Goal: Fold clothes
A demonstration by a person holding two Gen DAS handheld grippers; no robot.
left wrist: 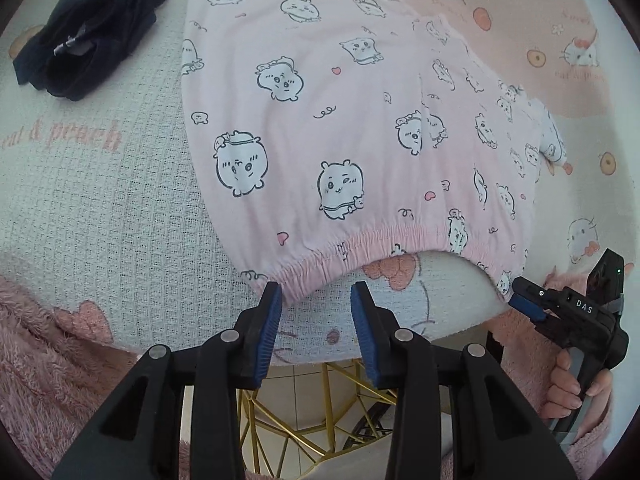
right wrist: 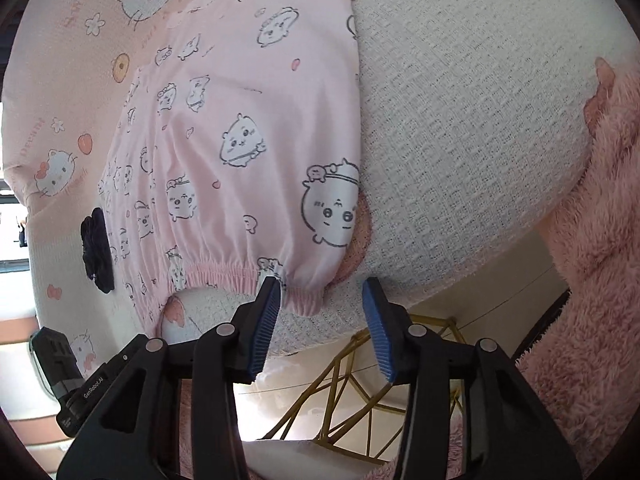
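Observation:
Pink pyjama trousers (left wrist: 320,120) printed with cartoon animals lie flat on the white waffle blanket (left wrist: 100,208), their elastic waistband (left wrist: 360,252) along the near table edge. My left gripper (left wrist: 316,296) is open over the waistband's left corner. Its left pad (left wrist: 272,312) is at the corner's edge, and only a tip of fabric reaches into the gap. My right gripper (right wrist: 322,292) is open at the waistband's other corner (right wrist: 308,300), which lies between its pads unpressed. In the left wrist view the right gripper (left wrist: 520,300) points at that corner.
A crumpled dark garment (left wrist: 88,28) lies at the blanket's far left, also visible as a dark garment (right wrist: 96,248). A pink cartoon-cat sheet (left wrist: 540,20) covers the far side. Gold wire table legs (left wrist: 320,420) show below the edge. A fluffy pink sleeve (right wrist: 592,240) is at the right.

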